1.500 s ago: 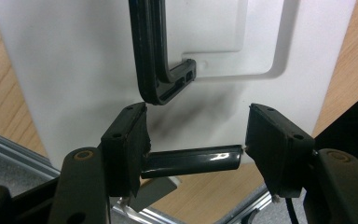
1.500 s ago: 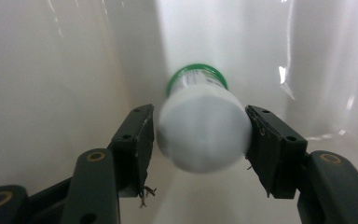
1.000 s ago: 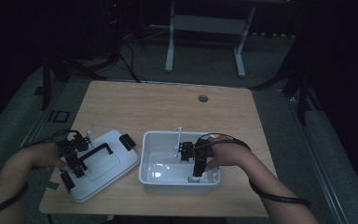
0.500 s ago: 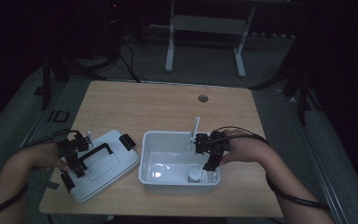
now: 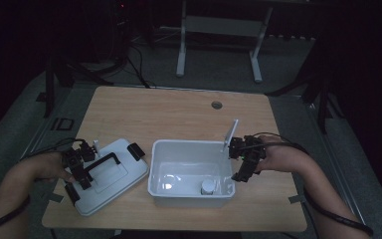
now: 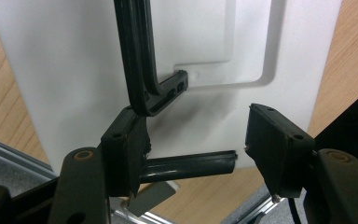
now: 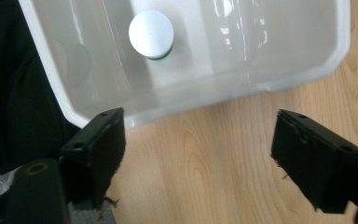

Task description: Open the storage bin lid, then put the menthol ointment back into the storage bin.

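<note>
A white plastic bin (image 5: 189,143) stands at the table's front middle, with a small white-capped bottle (image 5: 207,186) upright in its near right corner. The bin's white lid (image 5: 114,181) lies flat to its left, its black handle (image 5: 103,162) on top. My left gripper (image 5: 79,168) hovers open over the lid's near left part. In the left gripper view the handle (image 6: 137,56) ends by the left jaw. My right gripper (image 5: 243,160) is open just outside the bin's right wall. In the right gripper view its jaws stand wide over bare wood, with the bottle cap (image 7: 151,33) beyond.
The wooden table (image 5: 179,114) has a round cable hole (image 5: 216,105) at its back right. Black latches (image 5: 135,150) sit on the lid's edges. Metal stand legs (image 5: 219,45) and cables lie on the dark floor behind the table.
My right gripper has come up out of the bin and moved right, over its wall. The bottle stays standing in the bin. My left gripper has stayed in place.
</note>
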A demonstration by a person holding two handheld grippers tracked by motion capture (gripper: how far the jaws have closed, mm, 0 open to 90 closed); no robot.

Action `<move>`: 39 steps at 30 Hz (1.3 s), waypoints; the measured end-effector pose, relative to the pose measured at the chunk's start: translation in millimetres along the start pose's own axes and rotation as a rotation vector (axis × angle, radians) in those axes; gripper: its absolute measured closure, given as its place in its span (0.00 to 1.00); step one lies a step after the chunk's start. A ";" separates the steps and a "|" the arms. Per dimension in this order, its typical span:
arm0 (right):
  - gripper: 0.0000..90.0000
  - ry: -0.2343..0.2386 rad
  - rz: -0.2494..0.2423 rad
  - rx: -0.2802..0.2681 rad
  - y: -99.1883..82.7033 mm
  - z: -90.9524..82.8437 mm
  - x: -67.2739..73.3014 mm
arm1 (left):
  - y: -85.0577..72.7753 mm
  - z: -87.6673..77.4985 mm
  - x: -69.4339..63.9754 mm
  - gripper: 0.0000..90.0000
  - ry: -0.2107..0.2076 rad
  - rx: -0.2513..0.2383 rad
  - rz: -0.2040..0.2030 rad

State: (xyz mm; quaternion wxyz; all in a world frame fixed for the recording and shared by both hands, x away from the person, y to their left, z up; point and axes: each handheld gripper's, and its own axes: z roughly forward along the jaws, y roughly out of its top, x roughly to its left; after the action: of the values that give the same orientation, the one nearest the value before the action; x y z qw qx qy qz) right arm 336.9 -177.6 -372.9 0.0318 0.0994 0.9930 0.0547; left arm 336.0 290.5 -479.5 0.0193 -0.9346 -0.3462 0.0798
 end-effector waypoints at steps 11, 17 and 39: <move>0.18 0.006 0.045 0.031 -37.9 21.7 -10.2 | -0.3 -0.5 0.1 0.43 0.002 -0.005 0.001; 0.20 0.000 0.097 0.058 -56.0 35.5 -16.3 | 0.2 1.4 0.3 0.43 -0.004 -0.007 0.000; 0.20 0.014 0.182 0.062 -96.4 69.4 -19.9 | -0.9 7.6 -3.6 0.47 0.043 -0.012 0.062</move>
State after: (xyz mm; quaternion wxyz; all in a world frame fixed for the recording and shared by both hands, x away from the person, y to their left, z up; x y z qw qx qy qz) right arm 342.9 -268.5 -451.8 0.0167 0.1897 0.9813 0.0273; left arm 331.4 288.6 -486.4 0.0187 -0.9465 -0.3169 0.0581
